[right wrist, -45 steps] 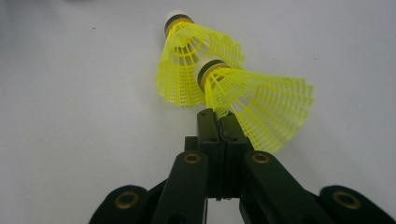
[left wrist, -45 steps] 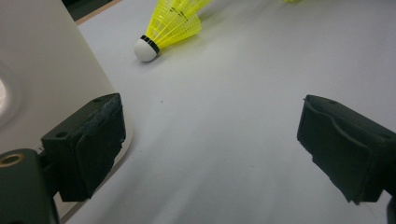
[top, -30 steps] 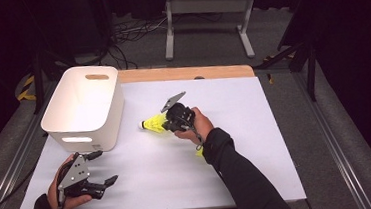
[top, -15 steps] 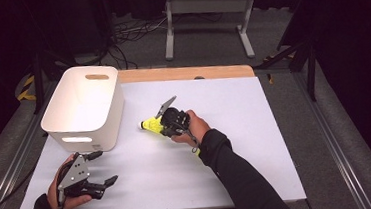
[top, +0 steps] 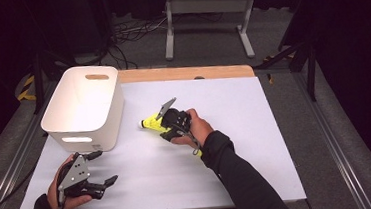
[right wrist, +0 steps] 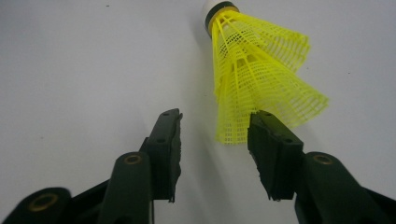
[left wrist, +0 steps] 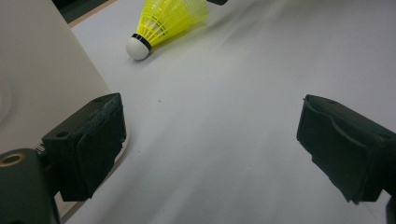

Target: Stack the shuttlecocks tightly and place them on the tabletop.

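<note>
Currently one shuttlecock (right wrist: 254,84), one white bin (top: 86,107), two grippers. Shuttlecock: yellow mesh skirt, black band, white cork tip; lies on its side on the white table (top: 257,144), near the bin. Right gripper (right wrist: 215,140) jaws just opened, apart, skirt edge at their tips, unpressed. Left gripper (left wrist: 210,149) jaws wide apart, nothing between.

Dark lab: floor cables (top: 118,39), rig table (top: 237,145)

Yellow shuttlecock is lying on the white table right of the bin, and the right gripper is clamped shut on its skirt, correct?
Not clamped. In the right gripper view the right gripper has just been opening; its jaws stand apart and the shuttlecock lies free beyond them. It does lie on the white table, right of the bin.
</note>
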A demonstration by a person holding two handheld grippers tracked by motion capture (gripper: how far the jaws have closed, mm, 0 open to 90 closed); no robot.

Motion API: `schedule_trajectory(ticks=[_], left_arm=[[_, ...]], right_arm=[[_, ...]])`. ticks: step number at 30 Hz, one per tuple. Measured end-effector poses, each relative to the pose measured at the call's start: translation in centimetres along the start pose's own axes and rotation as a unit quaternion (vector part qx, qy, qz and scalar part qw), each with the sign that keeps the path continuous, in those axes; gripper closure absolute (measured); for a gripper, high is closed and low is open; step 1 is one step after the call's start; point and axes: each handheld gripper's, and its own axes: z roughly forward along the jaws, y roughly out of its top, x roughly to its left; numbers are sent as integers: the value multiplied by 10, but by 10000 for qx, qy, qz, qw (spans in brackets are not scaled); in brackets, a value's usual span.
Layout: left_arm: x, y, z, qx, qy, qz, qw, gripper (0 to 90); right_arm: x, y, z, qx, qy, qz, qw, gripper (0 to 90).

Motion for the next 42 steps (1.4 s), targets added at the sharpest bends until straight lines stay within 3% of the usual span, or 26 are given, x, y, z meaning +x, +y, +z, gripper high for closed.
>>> schedule_trajectory(ticks=[12,17,30,35,42], left_arm=[[0,0,1,11,-1,8,10000,89],[-1,0,1,13,-9,23,10000,88],[-1,0,2,23,-9,-22,10000,88],[-1,0,2,46,-3,-10,10000,89],[-1,0,3,33,-6,-24,10000,89]], right_arm=[[3,-5,-30,-385,-395,11,9985,369],[5,-11,-50,-755,-459,151,9960,326],[3,-40,-73,-1080,-518,473,9917,306],[3,-51,-80,-1078,-565,544,9911,306],[7,-71,-91,-1266,-587,734,9875,294]])
